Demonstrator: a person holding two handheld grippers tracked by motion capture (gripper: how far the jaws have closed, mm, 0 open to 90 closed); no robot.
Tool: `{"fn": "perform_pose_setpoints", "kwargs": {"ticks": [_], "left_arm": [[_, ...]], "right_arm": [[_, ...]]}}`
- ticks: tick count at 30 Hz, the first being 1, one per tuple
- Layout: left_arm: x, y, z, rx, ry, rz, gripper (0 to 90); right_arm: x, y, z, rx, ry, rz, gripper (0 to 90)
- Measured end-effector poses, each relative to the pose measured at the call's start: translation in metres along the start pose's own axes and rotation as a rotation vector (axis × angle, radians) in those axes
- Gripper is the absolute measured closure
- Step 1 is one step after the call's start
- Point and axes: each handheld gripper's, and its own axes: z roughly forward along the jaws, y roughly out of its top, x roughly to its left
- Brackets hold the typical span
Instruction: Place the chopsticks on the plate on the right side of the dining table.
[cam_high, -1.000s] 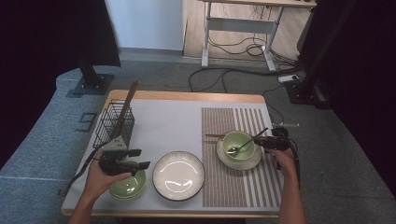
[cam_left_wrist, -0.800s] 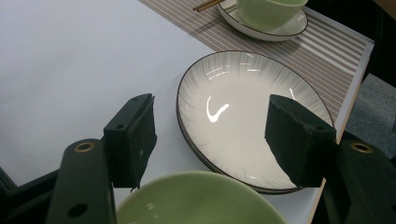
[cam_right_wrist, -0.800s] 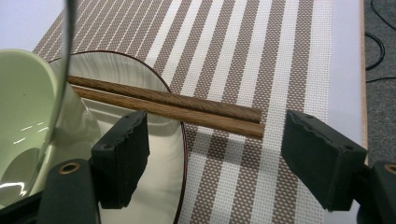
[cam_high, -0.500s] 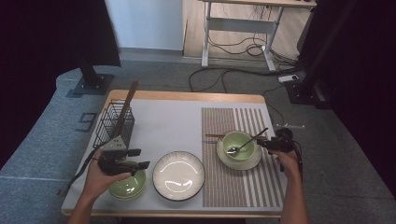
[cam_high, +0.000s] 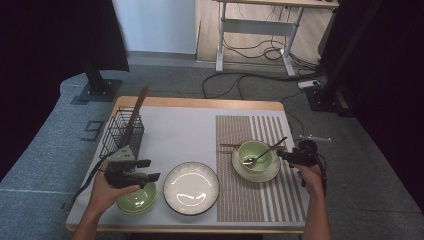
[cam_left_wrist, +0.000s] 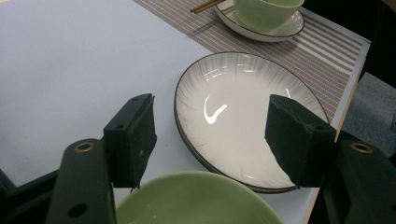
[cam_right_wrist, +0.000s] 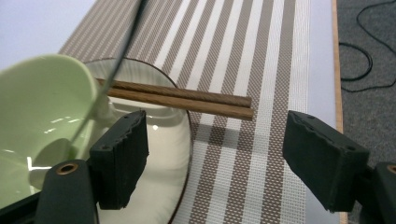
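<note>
Since a second ago the right gripper (cam_high: 286, 156) has shifted slightly right. Left gripper (cam_high: 150, 170) hovers released, jaws wide, over the near-left green bowl (cam_high: 136, 197). Right gripper, jaws wide and empty, sits beside the saucer (cam_high: 256, 172) bearing the spoon-filled bowl (cam_high: 255, 155).

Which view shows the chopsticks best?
Right gripper view: the chopsticks lie close and sharp, side by side, across the saucer rim. The high view shows them small; the left gripper view catches just the tips.
</note>
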Motion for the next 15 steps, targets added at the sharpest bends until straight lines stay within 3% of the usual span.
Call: {"fn": "perform_pose_setpoints", "kwargs": {"ticks": [15], "left_arm": [[0.000,-0.001,0.001,0.001,-0.003,0.000,33.6]], "right_arm": [[0.018,-0.009,-0.030,-0.046,0.027,-0.042,23.1]]}}
